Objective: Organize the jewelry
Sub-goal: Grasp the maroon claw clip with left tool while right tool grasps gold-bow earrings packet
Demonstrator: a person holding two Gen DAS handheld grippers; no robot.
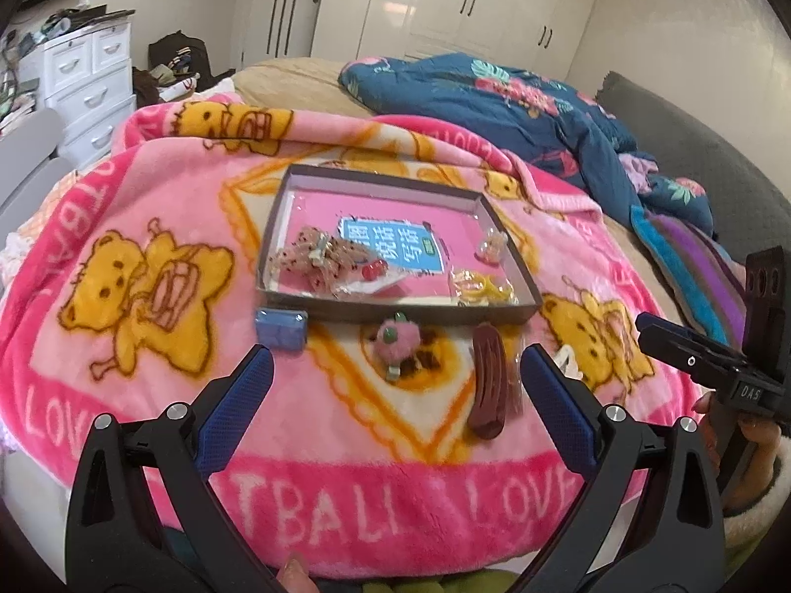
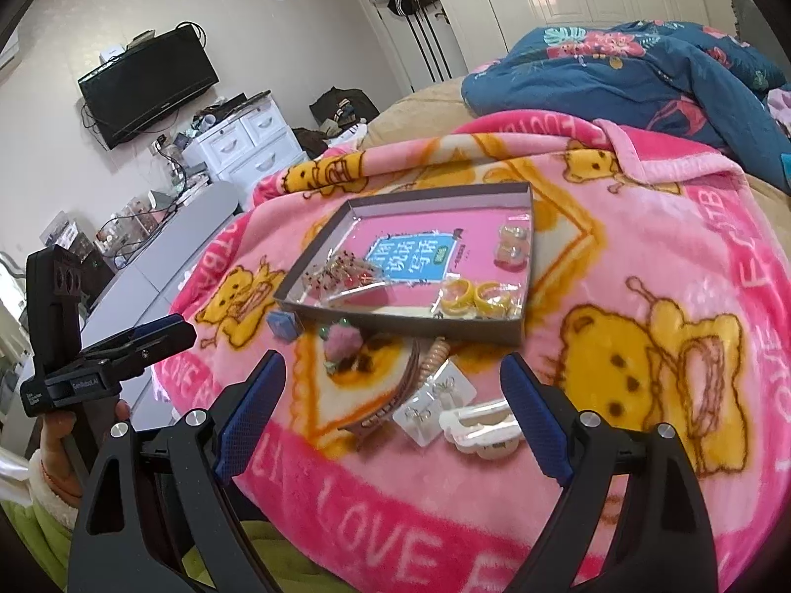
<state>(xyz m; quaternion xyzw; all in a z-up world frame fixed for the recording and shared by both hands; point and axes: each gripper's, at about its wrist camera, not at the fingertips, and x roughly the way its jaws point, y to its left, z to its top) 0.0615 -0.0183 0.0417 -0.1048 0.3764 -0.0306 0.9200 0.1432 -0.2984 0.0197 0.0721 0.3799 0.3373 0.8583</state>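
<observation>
A shallow cardboard box lies on the pink blanket and holds bagged beads, yellow rings and a small pink piece. In front of it lie a blue pouch, a pink pompom clip, a brown hair clip, an earring card and a white claw clip. My left gripper is open and empty, hovering above the pompom clip. My right gripper is open and empty above the brown clip and earring card.
A pink bear-print blanket covers the bed. A blue floral quilt is bunched behind. White drawers, a wall television and wardrobes stand beyond the bed.
</observation>
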